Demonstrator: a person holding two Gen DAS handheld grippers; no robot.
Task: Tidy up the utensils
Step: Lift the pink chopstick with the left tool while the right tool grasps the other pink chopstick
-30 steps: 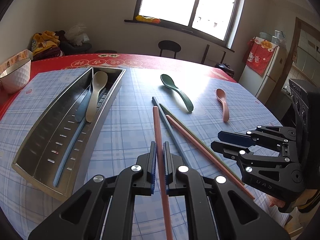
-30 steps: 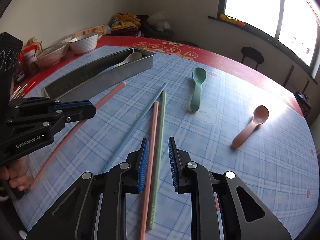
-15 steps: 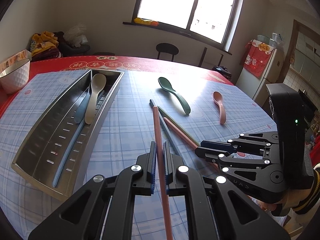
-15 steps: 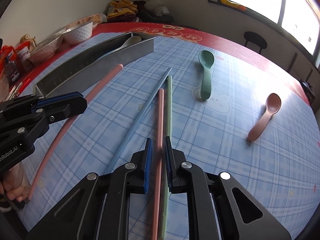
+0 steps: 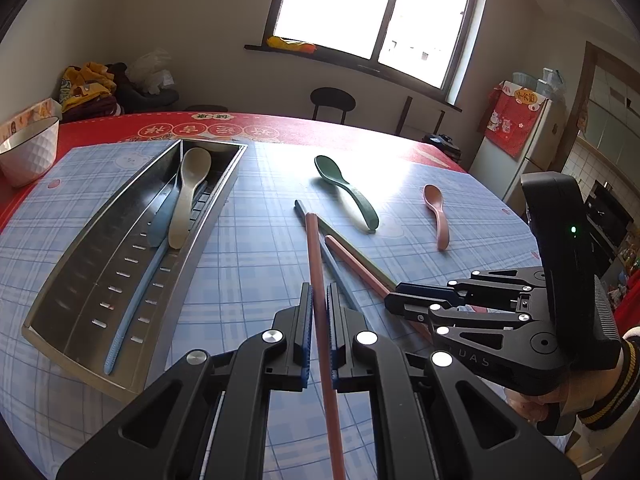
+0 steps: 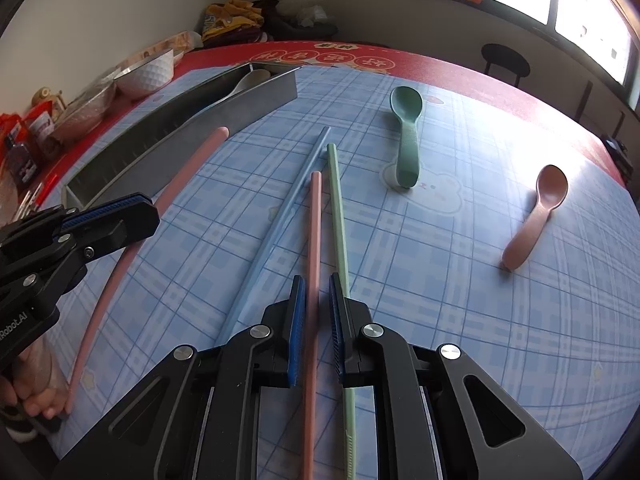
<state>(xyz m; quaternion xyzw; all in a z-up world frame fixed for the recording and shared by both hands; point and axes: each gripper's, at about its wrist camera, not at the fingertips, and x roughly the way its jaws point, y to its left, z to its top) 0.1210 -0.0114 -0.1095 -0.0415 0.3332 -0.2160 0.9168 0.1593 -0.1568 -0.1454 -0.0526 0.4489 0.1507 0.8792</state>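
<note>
Two pink chopsticks gripped, one per gripper, beside the metal tray [image 5: 208, 236].

Left gripper [image 5: 319, 322] clamps one pink chopstick [image 5: 314, 264] mid-shaft; right gripper [image 6: 317, 312], jaws just closed, apparently pinches the other [image 6: 315, 224] — still on the cloth. Light, stiff, smooth rods — hold mid-length or they pivot.

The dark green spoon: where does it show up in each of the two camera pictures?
Left wrist view: the green spoon lies upper centre-right, bowl toward the window, beyond the chopsticks.
Right wrist view: the green spoon lies upper centre-right, bowl away from the camera, right of the green chopstick.
Shared landmark: the pink spoon lies to its right in both.
</note>
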